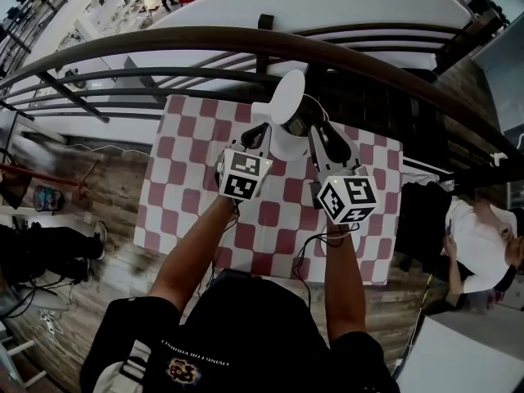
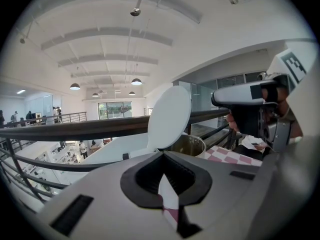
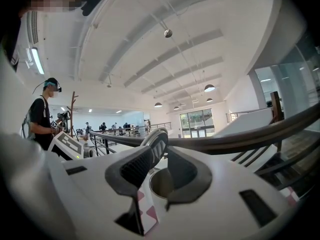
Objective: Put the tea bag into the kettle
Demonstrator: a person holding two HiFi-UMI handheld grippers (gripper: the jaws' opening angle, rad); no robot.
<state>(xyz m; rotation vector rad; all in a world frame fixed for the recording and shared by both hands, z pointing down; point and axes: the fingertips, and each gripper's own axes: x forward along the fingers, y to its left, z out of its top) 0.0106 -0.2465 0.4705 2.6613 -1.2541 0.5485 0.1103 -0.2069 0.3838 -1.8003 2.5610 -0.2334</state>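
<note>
Beside the kettle [image 1: 288, 109], left gripper [image 2: 162, 180] and right gripper [image 3: 161, 170] jaws gape slightly.

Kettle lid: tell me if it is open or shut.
Open. In the left gripper view the white lid stands upright behind the metal mouth of the kettle.

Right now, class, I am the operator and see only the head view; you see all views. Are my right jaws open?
Observer: Yes. The right gripper has its jaws apart, with the kettle mouth between them.
Operator: And my left?
Observer: The left gripper shows a thin white-and-pink sliver between its jaws; tea bag or cloth, I cannot tell.
Operator: The kettle's inside?
Observer: Metal-looking, under the upright lid.
</note>
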